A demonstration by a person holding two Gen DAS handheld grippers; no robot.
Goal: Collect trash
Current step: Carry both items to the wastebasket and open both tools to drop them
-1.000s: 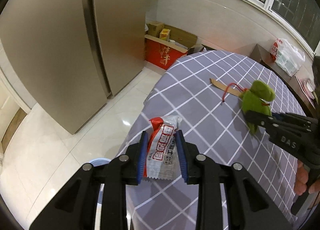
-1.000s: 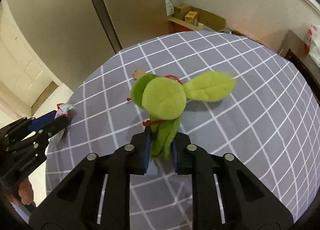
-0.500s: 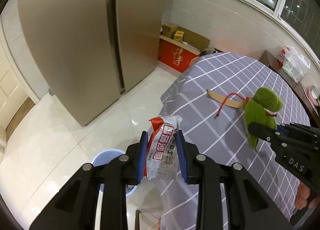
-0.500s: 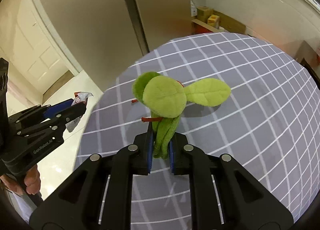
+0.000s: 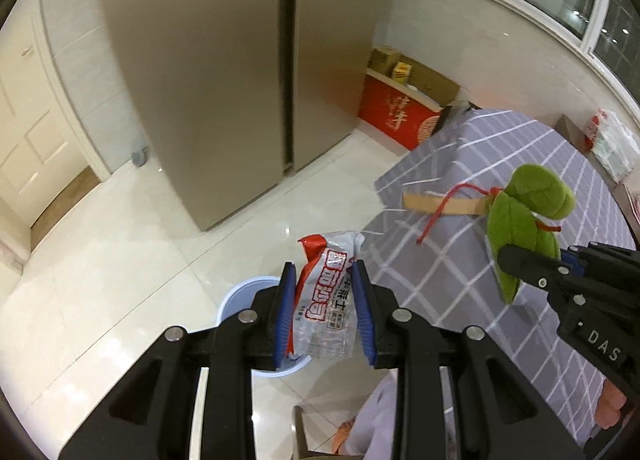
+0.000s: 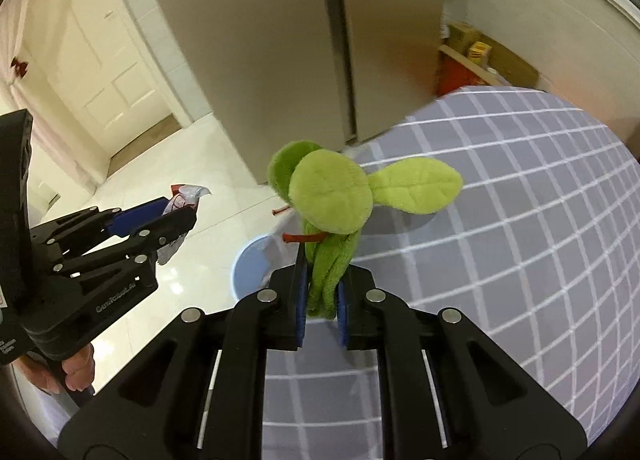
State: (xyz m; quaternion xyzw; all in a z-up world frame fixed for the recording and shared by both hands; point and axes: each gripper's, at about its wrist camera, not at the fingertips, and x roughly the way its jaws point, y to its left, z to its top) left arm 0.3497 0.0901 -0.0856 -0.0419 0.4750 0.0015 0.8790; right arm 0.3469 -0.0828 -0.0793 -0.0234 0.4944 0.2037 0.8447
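Note:
My left gripper [image 5: 323,280] is shut on a red and white snack wrapper [image 5: 326,296] and holds it in the air above a light blue trash bin [image 5: 244,296] on the floor. My right gripper [image 6: 322,276] is shut on a green plush toy [image 6: 332,199] with a red cord, held above the table edge. The bin also shows in the right wrist view [image 6: 252,268], left of the toy. The left gripper with the wrapper [image 6: 184,197] shows there at the left. The toy shows in the left wrist view [image 5: 524,215] at the right.
A round table with a grey checked cloth [image 5: 500,260] fills the right. A tan strip [image 5: 440,204] lies near its edge. A tall fridge [image 5: 240,59] stands behind, with red and cardboard boxes [image 5: 400,115] by the wall. A white door [image 6: 108,71] is at the left.
Both grippers have moved left off the table toward the floor. The wrapper now hangs over the blue bin, and the toy has come to the table edge.

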